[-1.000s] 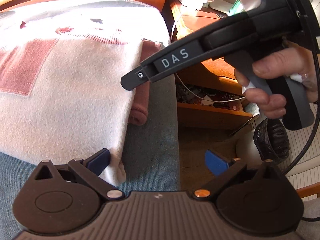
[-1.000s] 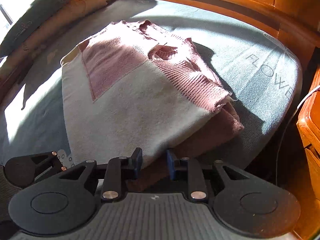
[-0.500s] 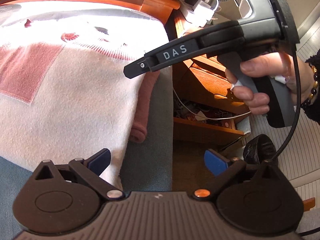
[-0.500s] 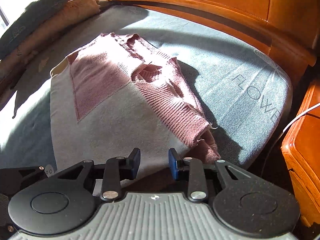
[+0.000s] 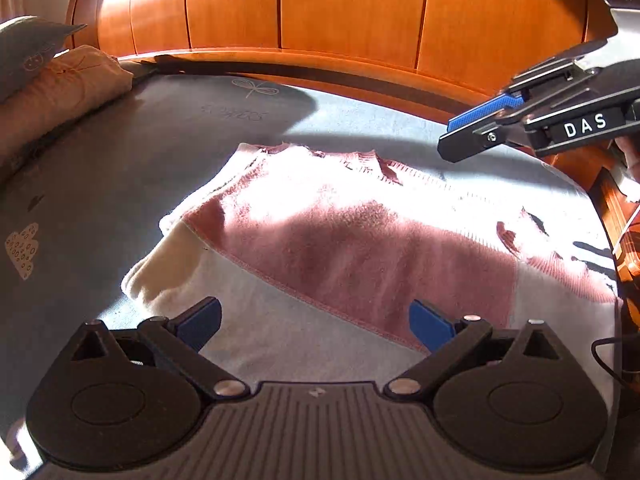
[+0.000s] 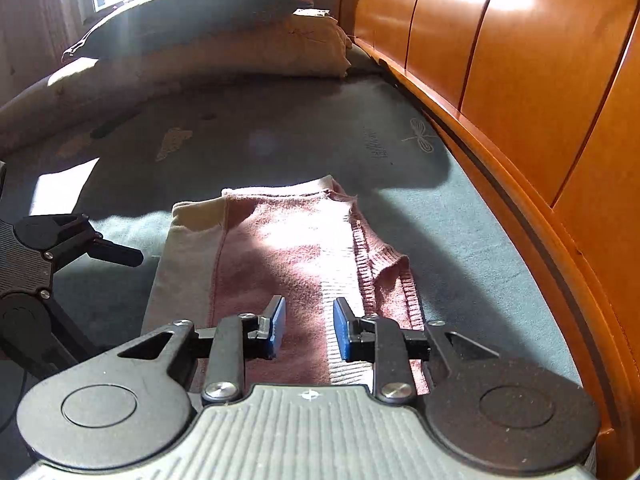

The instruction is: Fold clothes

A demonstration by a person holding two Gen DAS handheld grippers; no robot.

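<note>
A folded pink and cream knit sweater lies flat on the blue-grey bed sheet. It also shows in the right wrist view. My left gripper hovers over the sweater's near cream edge, jaws wide open and empty. My right gripper is above the sweater's ribbed end, jaws narrowly parted with nothing between them. It also shows at the upper right of the left wrist view, above the sweater's far right corner. The left gripper's body shows at the left of the right wrist view.
An orange wooden headboard runs along the far side of the bed and also shows in the right wrist view. Pillows lie at the far left and also show in the right wrist view. The bed's edge and wooden furniture are at the right.
Both grippers have swung round from the bed's edge to face along the bed over the sweater. The sweater lies as before. The left gripper stays open, the right jaws stay narrow.
</note>
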